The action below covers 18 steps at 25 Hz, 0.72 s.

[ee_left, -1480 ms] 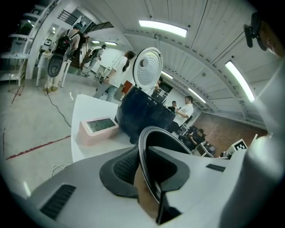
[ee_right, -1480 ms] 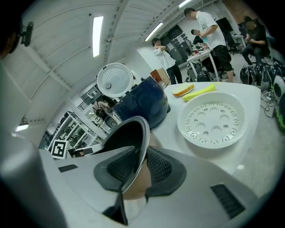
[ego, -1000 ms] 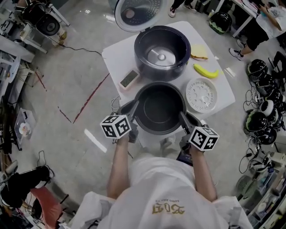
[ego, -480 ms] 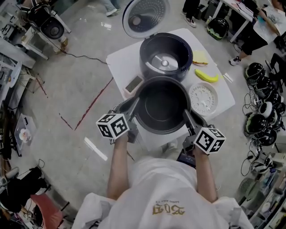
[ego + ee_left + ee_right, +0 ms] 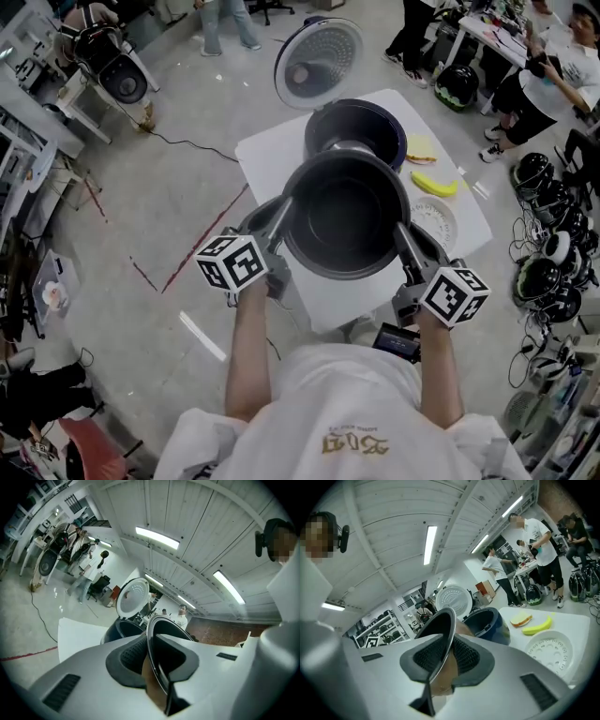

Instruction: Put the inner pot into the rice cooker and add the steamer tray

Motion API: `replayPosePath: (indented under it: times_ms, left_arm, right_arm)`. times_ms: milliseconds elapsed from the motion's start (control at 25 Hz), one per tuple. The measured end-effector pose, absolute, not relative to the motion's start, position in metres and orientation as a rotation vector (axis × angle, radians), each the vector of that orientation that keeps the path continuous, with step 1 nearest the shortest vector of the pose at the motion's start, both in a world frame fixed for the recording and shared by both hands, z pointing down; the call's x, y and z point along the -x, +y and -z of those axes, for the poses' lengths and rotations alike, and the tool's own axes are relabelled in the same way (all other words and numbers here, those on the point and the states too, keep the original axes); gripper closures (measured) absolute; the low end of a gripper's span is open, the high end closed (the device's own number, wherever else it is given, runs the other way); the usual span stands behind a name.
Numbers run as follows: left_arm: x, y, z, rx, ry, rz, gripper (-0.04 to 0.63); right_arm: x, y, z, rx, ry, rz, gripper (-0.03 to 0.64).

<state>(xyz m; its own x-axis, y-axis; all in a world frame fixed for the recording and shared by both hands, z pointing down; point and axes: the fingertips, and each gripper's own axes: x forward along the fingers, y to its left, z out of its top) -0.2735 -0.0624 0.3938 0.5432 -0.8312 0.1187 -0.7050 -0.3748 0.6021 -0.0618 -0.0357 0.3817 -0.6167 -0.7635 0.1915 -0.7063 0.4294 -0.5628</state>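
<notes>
Above the desk (image 5: 267,157), at 6 o'clock from the rice cooker (image 5: 356,124), the inner pot (image 5: 345,220) hangs level; left gripper (image 5: 279,214) and right gripper (image 5: 401,236) fingers pinch its rim at 9 and 3 o'clock, likely for balance.

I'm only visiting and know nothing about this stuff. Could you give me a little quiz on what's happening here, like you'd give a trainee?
1. True or false: the inner pot already sits inside the rice cooker.
2. What do the fingers of the left gripper and the right gripper clamp? A the pot's rim; B the cooker's lid; C the slice of bread.
3. Fill the blank: the white steamer tray lies on the table beside a yellow ____.
Key: 1 false, the pot is held up in the air, short of the cooker. 2 A. 3 banana.
</notes>
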Motion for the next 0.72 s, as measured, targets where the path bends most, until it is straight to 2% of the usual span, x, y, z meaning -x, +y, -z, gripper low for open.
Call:
replayPosePath:
  times_ms: [720]
  left_arm:
    - [0.264,-0.147,-0.324,-2.185,-1.362,0.387,0.525]
  right_arm:
    - [0.048,-0.141,-0.323,1.114,2.592,0.863,0.545]
